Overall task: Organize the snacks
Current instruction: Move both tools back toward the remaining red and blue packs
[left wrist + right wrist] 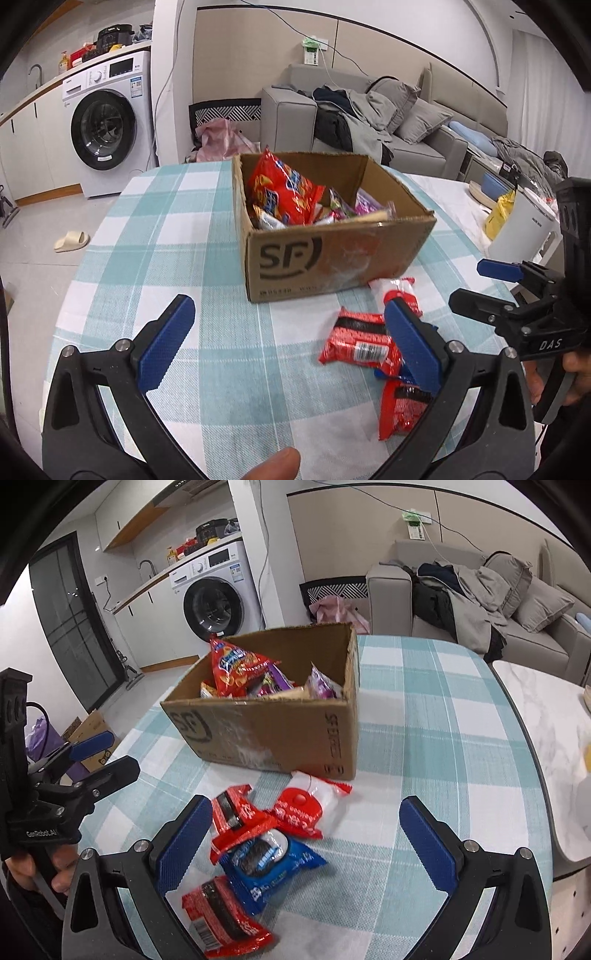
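Nearest, the right gripper point(303, 853) stands released, jaws wide, with four loose snack packets point(255, 853) lying on the checked table point(424, 738) between and ahead of its fingers, toward 11 o'clock. The left gripper point(291, 343) is likewise spread open over bare cloth, the same packets at its 2 o'clock. Farther, at 12 o'clock, the cardboard box point(295, 734) holds a red chip bag point(236, 668) and other snacks.
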### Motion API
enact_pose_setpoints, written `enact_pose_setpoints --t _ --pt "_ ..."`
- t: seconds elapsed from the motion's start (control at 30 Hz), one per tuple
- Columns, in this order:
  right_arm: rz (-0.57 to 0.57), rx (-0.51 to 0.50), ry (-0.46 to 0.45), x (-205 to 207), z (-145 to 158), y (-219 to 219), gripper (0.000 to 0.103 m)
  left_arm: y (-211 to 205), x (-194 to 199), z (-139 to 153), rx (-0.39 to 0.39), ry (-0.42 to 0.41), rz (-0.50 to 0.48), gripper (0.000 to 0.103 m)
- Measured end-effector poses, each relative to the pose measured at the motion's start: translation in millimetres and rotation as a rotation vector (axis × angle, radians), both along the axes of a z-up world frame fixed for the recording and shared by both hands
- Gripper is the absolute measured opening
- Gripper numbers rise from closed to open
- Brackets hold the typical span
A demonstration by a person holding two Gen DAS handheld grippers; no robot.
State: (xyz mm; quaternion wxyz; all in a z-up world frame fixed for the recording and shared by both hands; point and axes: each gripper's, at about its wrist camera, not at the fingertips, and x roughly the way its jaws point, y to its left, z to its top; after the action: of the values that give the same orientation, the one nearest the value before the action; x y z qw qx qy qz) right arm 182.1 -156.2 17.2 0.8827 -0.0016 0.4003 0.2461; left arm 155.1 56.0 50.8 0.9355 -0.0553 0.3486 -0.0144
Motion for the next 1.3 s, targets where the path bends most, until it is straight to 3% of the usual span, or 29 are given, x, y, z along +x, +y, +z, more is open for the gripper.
enact_pose_setpoints --t 0.8,1.07,1.3 --pt "-0.025 -0.057 0.088 8.5 -48.3 -9.8 0.103 -36.0 16.7 -49.8 0.011 0.116 -0.099 0.102" --pt "0.026 -0.114 0.114 8.0 -63.5 7.5 0.102 -41.6 29.8 -70.6 -0.023 0.164 -0.141 0.102" --pt "0.071 -0.087 0.143 9.8 -70.3 8.3 0.102 -33.2 33.8 -76.2 -0.042 0.179 -0.137 0.102"
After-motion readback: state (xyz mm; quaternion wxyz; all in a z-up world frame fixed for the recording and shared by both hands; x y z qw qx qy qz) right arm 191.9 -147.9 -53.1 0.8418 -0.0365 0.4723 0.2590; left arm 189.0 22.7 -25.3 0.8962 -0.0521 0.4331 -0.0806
